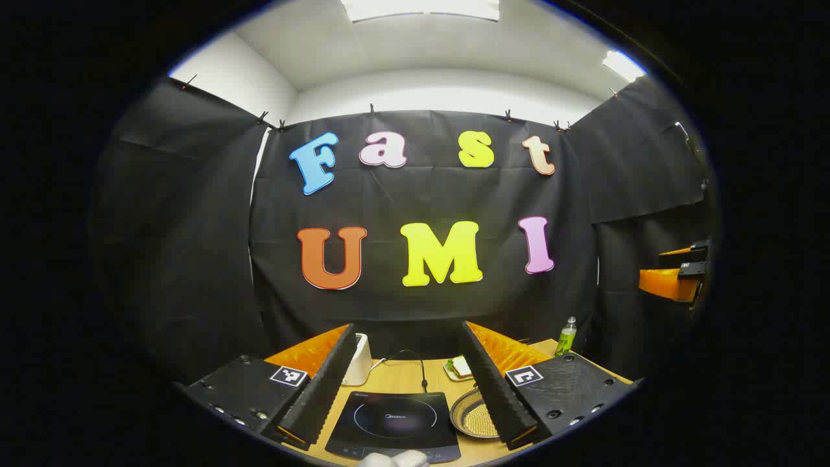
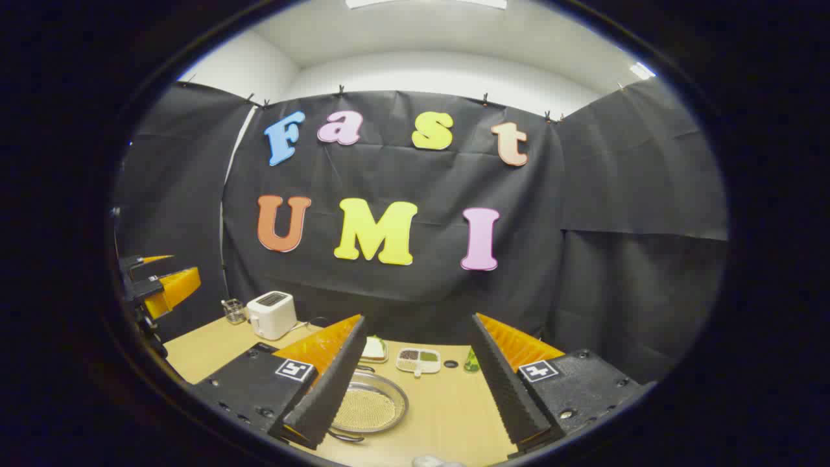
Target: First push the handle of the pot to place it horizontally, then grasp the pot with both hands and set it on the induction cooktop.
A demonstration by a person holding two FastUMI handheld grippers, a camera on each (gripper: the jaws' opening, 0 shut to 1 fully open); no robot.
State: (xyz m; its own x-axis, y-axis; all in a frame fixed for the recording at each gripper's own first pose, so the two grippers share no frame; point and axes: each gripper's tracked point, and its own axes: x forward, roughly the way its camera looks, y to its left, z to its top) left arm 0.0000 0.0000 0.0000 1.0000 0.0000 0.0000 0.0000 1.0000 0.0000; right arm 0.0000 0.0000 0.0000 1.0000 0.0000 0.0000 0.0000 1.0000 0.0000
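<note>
A shallow round metal pot (image 2: pixel 371 407) with a pale gold inside rests on the wooden table (image 2: pixel 447 415); a thin dark handle (image 2: pixel 345 437) sticks out at its near rim. In the left gripper view the pot (image 1: pixel 472 415) lies just right of the black induction cooktop (image 1: pixel 395 421), half hidden by a finger. My left gripper (image 1: pixel 410 327) is open above the cooktop and holds nothing. My right gripper (image 2: pixel 418 319) is open too, above the table, with the pot behind its left finger (image 2: pixel 327 389). Each gripper also shows far off beside the other: right gripper (image 1: pixel 674 279), left gripper (image 2: pixel 162 285).
A white toaster (image 2: pixel 272 314) and a glass cup (image 2: pixel 235 311) stand at the back left. A small plate of food (image 2: pixel 375 350), a divided dish (image 2: pixel 418 360) and a green bottle (image 2: pixel 471 362) sit behind the pot. The cooktop's cord (image 1: pixel 421 370) runs to the back.
</note>
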